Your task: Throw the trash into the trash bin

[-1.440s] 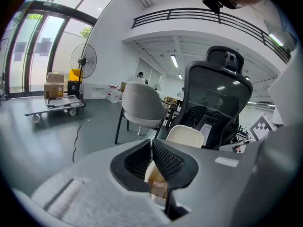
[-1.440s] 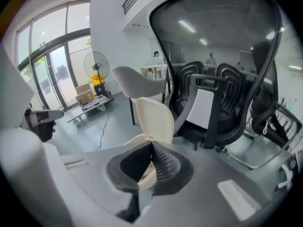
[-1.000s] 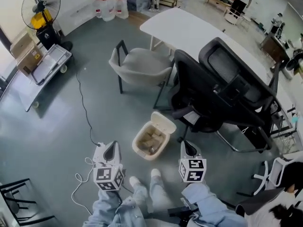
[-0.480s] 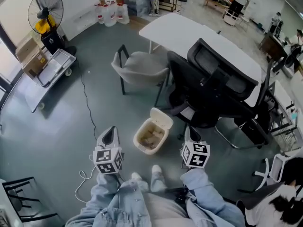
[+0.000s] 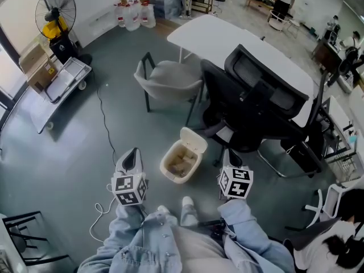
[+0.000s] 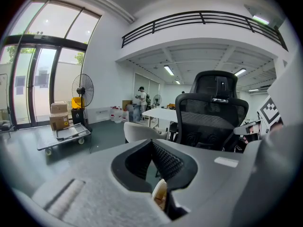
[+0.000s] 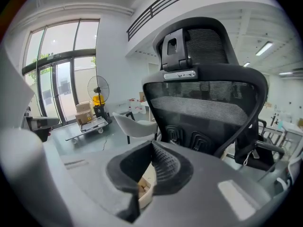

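Note:
The cream trash bin (image 5: 182, 162) stands on the grey floor between my two grippers, its lid tipped back, with brownish trash inside. The left gripper (image 5: 134, 152) sits to the bin's left and is shut with nothing in it. To the bin's right, the right gripper (image 5: 228, 153) is also shut and empty. In the left gripper view the jaws (image 6: 152, 142) meet at their tips, and a sliver of the bin (image 6: 160, 196) shows below them. The right gripper view has its jaws (image 7: 151, 144) closed too, with the bin (image 7: 145, 189) under them.
A black office chair (image 5: 256, 101) stands just behind and right of the bin, a grey chair (image 5: 168, 78) behind it, and a white table (image 5: 227, 38) beyond. A cable (image 5: 105, 135) runs across the floor at left. The person's legs (image 5: 170, 243) are below the bin.
Both grippers have risen a little, and the head view has shifted slightly. The bin has stayed put. Both jaws remain shut.

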`<state>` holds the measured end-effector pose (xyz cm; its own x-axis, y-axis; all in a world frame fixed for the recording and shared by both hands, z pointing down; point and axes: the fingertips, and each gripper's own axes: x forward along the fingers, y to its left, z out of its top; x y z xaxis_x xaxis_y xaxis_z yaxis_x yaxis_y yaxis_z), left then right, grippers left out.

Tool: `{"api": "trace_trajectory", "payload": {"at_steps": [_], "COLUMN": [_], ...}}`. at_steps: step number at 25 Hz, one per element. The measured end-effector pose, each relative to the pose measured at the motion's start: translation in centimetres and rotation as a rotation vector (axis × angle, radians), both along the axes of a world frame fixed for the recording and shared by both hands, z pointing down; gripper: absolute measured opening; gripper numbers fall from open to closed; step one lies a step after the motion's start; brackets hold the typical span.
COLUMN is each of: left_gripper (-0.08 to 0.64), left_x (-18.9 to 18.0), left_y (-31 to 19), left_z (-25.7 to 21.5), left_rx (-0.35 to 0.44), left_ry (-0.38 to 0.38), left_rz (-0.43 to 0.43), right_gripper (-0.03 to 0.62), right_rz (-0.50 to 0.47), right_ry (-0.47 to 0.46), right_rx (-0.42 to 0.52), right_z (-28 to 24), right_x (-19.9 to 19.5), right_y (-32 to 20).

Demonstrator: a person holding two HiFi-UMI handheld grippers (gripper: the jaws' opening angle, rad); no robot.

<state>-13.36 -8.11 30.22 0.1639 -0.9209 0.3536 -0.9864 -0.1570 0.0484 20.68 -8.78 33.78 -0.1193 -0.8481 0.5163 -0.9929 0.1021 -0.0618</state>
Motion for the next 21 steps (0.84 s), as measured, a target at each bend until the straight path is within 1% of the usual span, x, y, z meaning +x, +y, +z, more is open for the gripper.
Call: {"api": "trace_trajectory", "payload": {"at_steps": [5,13,21], "left_gripper": [0.009,0.009,0.009], "left_x": [0.3,0.9,0.7], "left_y": [0.1,-0.1,0.1], "left_z": [0.2,0.2,0.3], "left_rx": [-0.001,0.003,-0.006], "left_ry": [-0.002,-0.002,0.003], "left_rz": [0.004,0.021,0.023], "right_gripper": [0.003,0.003,0.003], "right_rz": [0.009,-0.013,-0.024], "right_ry": [0.000,-0.001,-0.001], "right_rx": [-0.003,0.002,-0.025], "right_z": [-0.1,-0.4,-0.2], "right_x": [0.2,-0.6,-1.5], "right_y": [0.1,0.2,0.7]}}
